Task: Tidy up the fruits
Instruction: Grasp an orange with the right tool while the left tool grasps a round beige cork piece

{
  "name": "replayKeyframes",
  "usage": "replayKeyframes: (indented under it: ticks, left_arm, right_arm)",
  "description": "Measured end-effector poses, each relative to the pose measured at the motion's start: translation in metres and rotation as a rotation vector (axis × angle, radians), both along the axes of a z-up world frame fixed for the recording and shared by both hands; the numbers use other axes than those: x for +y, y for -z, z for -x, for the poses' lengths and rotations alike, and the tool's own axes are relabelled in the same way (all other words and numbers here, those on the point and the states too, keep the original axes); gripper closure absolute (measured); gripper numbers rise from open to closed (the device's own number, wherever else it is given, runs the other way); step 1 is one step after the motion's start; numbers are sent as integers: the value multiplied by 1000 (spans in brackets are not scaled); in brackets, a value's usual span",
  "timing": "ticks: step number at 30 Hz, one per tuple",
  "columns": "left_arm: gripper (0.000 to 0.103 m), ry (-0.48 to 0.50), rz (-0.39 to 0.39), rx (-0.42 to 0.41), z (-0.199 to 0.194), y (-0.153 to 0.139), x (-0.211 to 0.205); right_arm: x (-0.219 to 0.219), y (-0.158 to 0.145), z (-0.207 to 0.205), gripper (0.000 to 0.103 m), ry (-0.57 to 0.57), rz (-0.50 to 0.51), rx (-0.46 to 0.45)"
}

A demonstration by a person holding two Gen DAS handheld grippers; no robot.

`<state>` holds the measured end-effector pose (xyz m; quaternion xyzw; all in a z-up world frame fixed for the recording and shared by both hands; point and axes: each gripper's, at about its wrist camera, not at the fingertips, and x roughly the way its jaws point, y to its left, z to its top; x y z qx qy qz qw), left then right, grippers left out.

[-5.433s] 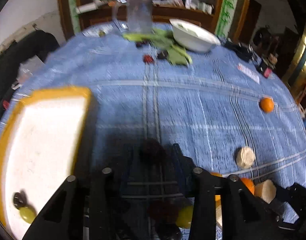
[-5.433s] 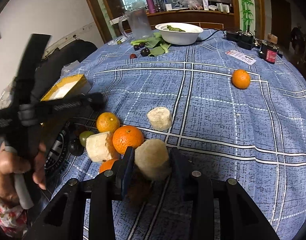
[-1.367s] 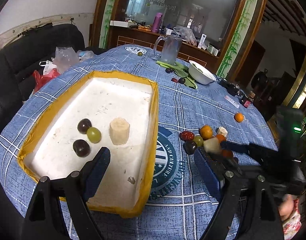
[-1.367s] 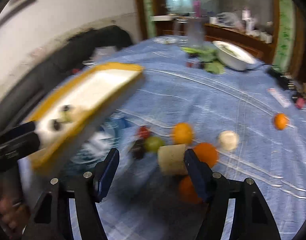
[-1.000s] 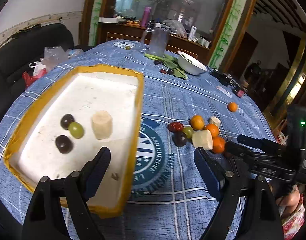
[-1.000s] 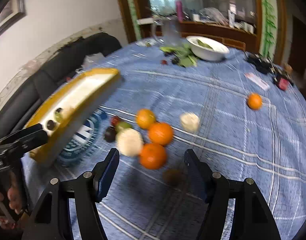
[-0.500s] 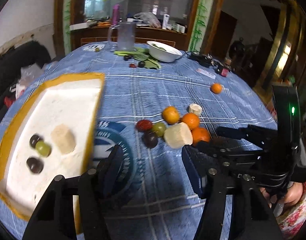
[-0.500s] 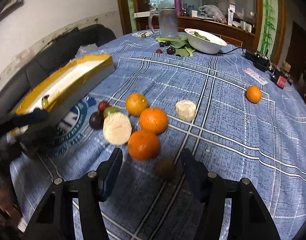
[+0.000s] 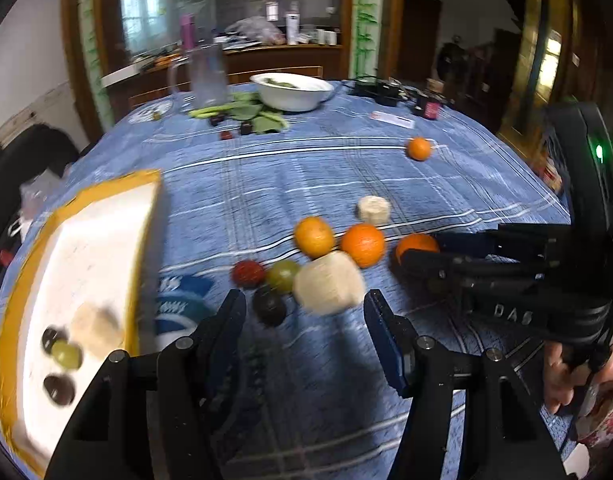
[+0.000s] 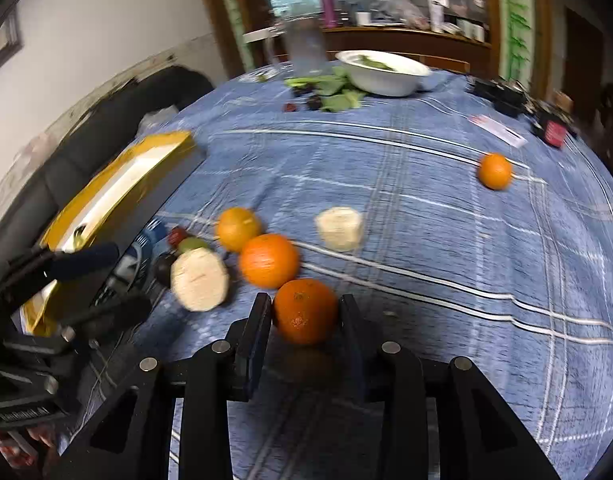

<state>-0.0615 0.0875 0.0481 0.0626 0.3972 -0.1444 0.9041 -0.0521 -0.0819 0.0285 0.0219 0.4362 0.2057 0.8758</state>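
A cluster of fruit lies on the blue tablecloth: oranges (image 9: 362, 245), a pale cut fruit chunk (image 9: 328, 288), a green grape (image 9: 283, 276), a red fruit (image 9: 248, 273) and a dark one (image 9: 269, 309). My left gripper (image 9: 304, 328) is open just short of the chunk and the dark fruit. My right gripper (image 10: 305, 320) has its fingers closed against the sides of the nearest orange (image 10: 305, 309), which rests on the cloth. The yellow-rimmed white tray (image 9: 106, 236) at left holds grapes and a pale chunk (image 9: 96, 328).
A second pale chunk (image 10: 340, 227) and a lone orange (image 10: 495, 171) lie farther out. A white bowl (image 10: 382, 72), green leaves, a jug (image 9: 204, 76) and small items stand at the far edge. A dark sofa is beyond the table's left side.
The right gripper has moved forward and closed around the nearest orange. The left gripper has swung right from the tray and come close to the pale chunk.
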Motion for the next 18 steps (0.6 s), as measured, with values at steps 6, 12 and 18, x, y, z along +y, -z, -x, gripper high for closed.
replayKeyframes:
  ticks: [6,12,18]
  left_arm:
    - [43,100,-105,-14,-17,14,-36]
    - [64,98,-198,-55,-14,19,-44]
    - [99,35,-107,-60,-4,3,-25]
  right_arm:
    - [-22,3,-7,66,57,-64,38]
    - [-21,3,-6,66,61,-54,30]
    - [-22,-1,-4,66,72,-43,-1]
